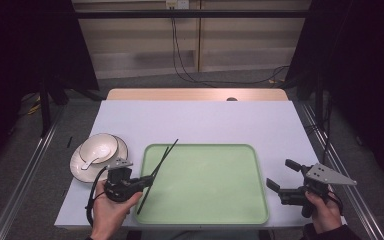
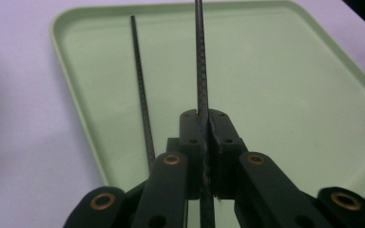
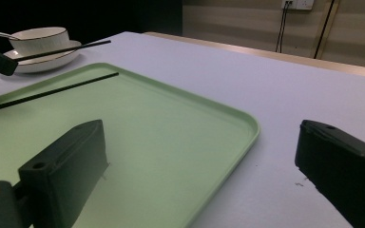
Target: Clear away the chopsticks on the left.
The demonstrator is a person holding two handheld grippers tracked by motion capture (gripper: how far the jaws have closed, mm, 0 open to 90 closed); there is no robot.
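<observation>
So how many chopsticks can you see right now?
2. One chopstick is clamped in the left gripper, raised over the green tray. The other chopstick lies in the tray along its left edge.

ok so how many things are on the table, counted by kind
chopsticks: 2 (one clamped in the left claw, chopstick; one lying in the tray, chopstick)
tray: 1
bowl: 1
plate: 1
spoon: 1
total: 6
</observation>
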